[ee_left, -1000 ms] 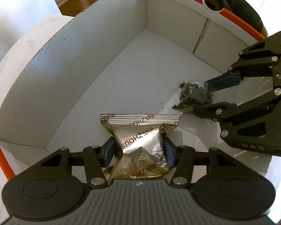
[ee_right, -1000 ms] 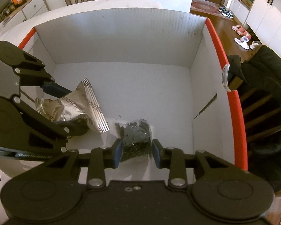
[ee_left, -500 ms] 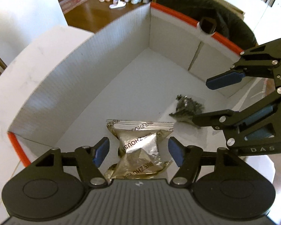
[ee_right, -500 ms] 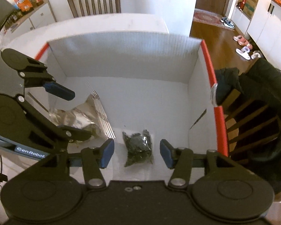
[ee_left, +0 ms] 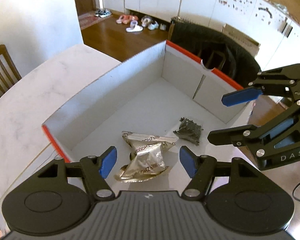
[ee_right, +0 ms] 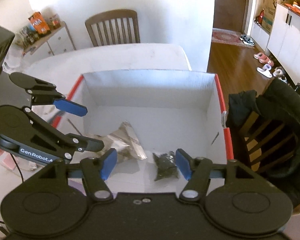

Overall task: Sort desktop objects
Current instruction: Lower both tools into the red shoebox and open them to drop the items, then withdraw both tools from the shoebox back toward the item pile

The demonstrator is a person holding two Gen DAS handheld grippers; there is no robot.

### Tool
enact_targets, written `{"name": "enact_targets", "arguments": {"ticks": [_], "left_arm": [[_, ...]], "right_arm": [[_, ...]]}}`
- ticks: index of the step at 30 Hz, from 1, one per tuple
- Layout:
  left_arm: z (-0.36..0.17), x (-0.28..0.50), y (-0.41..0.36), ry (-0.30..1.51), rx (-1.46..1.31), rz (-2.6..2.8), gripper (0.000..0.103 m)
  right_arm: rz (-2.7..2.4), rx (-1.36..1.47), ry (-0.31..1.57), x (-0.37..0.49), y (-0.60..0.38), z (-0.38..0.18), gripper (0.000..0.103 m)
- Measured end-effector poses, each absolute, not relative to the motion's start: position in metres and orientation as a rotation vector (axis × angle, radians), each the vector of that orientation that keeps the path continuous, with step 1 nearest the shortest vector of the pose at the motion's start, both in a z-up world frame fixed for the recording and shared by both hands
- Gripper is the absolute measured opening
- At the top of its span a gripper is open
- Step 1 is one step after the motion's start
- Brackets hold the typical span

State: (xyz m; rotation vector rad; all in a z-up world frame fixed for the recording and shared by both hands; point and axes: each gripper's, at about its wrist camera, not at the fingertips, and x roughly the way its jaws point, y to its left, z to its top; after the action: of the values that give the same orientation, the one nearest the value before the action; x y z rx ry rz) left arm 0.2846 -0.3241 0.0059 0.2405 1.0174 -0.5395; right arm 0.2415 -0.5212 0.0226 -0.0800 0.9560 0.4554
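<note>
We see the white surface (ee_left: 40,92) carrying a big white box (ee_left: 114,92) with red edges, and both things of our task lie on its floor. In the left wrist view the silver foil packet (ee_left: 146,156) lies at about 6 o'clock of the box floor, and the small dark bag (ee_left: 189,133) is just beside it, toward 3 o'clock, not touching it.

Our left gripper (ee_left: 148,161) hangs above the packet with the jaws about half open and holding nothing. Our right gripper (ee_right: 146,163) hangs above the dark bag; its jaws are opening, and the bag shows between the pads only from above, with no pad pressing on it.

We judge the step in hand is to leave the box after the drop. To do it well, we should lift straight up, keep the jaws wide, avoid the box walls, and keep the two grippers apart.
</note>
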Motion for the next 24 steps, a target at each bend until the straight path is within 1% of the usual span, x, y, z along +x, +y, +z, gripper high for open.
{"name": "enact_targets", "arguments": {"ticks": [3,8,12,16,20,21,23,24], "left_arm": [[0.015,0.274,-0.314,0.986,0.217,-0.529,0.068],[0.029,0.258,-0.295,0.939,0.178,-0.521,0.068],[0.039,0.24,-0.275,0.902,0.163,-0.507,0.068],[0.044,0.223,-0.252,0.871,0.157,-0.494,0.068],[0.045,0.209,-0.23,0.849,0.152,-0.483,0.069],[0.045,0.205,-0.224,0.847,0.151,-0.486,0.074],[0.045,0.198,-0.212,0.837,0.147,-0.488,0.081],[0.045,0.194,-0.207,0.83,0.151,-0.494,0.081]], "right_arm": [[0.464,-0.071,0.932,0.234,-0.514,0.03,0.066],[0.462,-0.073,0.895,0.219,-0.497,0.041,0.072],[0.473,-0.067,0.882,0.207,-0.482,0.046,0.074],[0.468,-0.057,0.876,0.196,-0.467,0.048,0.079],[0.462,-0.043,0.87,0.185,-0.45,0.048,0.08],[0.459,-0.039,0.868,0.183,-0.445,0.048,0.081],[0.458,-0.03,0.867,0.177,-0.435,0.045,0.085],[0.459,-0.026,0.867,0.174,-0.43,0.044,0.086]]}}
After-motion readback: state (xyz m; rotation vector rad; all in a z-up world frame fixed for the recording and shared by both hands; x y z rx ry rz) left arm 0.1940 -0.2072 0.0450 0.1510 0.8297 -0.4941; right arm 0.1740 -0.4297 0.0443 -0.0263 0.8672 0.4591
